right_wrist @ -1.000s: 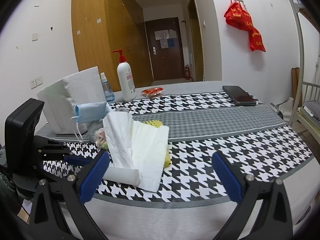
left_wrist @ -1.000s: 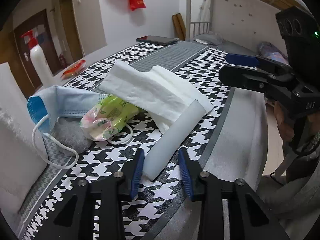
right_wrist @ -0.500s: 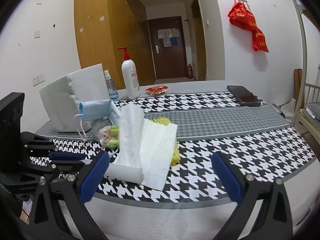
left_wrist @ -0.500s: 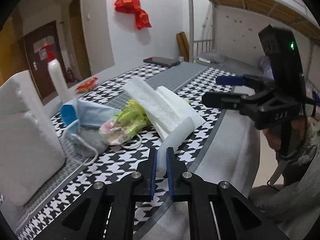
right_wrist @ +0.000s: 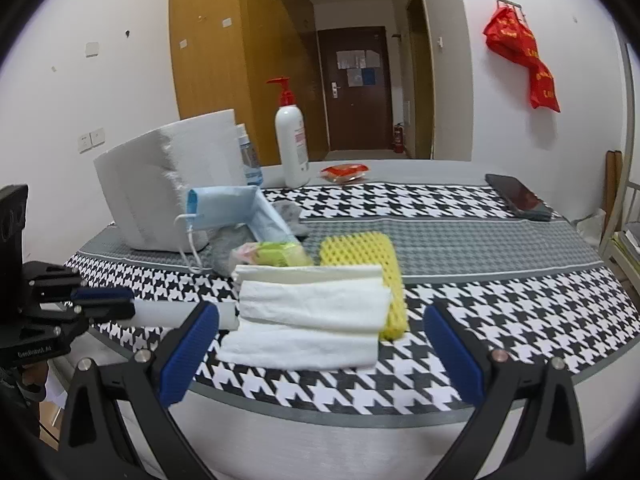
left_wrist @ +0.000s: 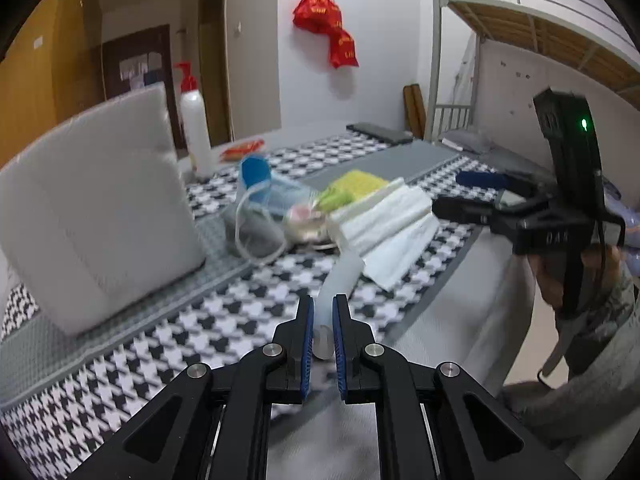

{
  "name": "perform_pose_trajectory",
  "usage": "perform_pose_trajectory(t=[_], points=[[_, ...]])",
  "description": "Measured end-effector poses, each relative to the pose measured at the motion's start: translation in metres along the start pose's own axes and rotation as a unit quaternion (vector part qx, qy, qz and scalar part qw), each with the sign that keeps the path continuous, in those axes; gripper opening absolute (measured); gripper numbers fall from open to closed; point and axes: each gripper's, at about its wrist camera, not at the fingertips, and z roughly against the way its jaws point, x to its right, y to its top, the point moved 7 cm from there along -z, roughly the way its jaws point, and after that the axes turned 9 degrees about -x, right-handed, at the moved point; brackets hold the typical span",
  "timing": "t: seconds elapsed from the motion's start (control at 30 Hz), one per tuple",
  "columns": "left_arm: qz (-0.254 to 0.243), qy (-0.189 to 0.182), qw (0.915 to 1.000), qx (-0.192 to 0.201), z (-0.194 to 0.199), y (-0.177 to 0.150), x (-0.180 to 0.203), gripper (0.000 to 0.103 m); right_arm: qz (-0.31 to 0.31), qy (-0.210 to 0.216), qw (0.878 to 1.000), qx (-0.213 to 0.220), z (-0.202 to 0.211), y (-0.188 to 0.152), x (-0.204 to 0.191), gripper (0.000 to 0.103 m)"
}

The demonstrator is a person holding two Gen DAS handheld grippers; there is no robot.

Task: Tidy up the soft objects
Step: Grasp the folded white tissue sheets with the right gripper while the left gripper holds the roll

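My left gripper (left_wrist: 322, 344) is shut on the near end of a pale foam tube (left_wrist: 340, 276), which lies out over the houndstooth table toward the pile; it also shows in the right wrist view (right_wrist: 176, 314). The pile holds folded white cloths (right_wrist: 312, 316), a yellow foam net (right_wrist: 360, 256), a green-pink packet (right_wrist: 276, 254), a blue face mask (right_wrist: 228, 206) and a grey cloth (right_wrist: 224, 248). My right gripper (right_wrist: 320, 350) is open and empty, just in front of the white cloths near the table's front edge.
A big white tissue block (right_wrist: 168, 184) stands at the left. Behind it are a white pump bottle (right_wrist: 291, 140), a small clear bottle (right_wrist: 248, 156) and a red packet (right_wrist: 344, 171). A phone (right_wrist: 518, 197) lies at the far right. A bunk bed (left_wrist: 520, 40) stands beyond the table.
My left gripper closed on the foam tube's end and has pulled back and lifted with it. The white cloths have dropped flatter. My right gripper stays open and has shifted a little toward the pile.
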Motion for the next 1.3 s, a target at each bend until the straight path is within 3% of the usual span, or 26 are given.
perform_pose_trajectory(t=[0.17,0.23,0.3,0.33,0.53,0.7,1.0,1.2,1.3], points=[[-0.017,-0.006,0.9992,-0.036,-0.011,-0.015,0.006,0.016,0.001,0.001,1.000,-0.001,0.000,0.000,-0.004,0.103],[-0.018,-0.005,0.9990,-0.041,-0.013,-0.018,0.006,0.025,0.003,-0.001,1.000,-0.002,0.000,-0.001,-0.005,0.103],[-0.019,-0.008,0.9988,-0.045,-0.015,-0.017,0.005,0.049,0.003,-0.002,1.000,-0.004,0.000,-0.001,-0.005,0.103],[-0.021,-0.009,0.9987,-0.045,-0.017,-0.017,0.006,0.050,0.003,-0.001,1.000,-0.004,0.001,-0.001,-0.006,0.103],[-0.027,-0.006,0.9980,-0.057,-0.030,-0.012,0.007,0.049,0.008,0.002,1.000,-0.011,-0.002,-0.003,-0.010,0.103],[-0.019,0.007,0.9984,-0.053,-0.036,-0.004,0.001,0.023,0.017,0.013,0.999,-0.026,-0.009,-0.011,-0.019,0.103],[-0.003,0.002,0.9994,-0.035,-0.024,-0.013,-0.009,0.022,0.043,0.027,0.998,-0.043,-0.024,-0.010,-0.039,0.103],[0.028,-0.005,0.9995,-0.016,-0.014,-0.017,-0.021,0.021,0.067,0.002,0.996,-0.063,-0.038,-0.009,-0.043,0.102],[0.042,-0.006,0.9990,-0.011,-0.010,-0.017,-0.026,0.020,0.085,0.001,0.993,-0.085,-0.046,-0.012,-0.046,0.080]])
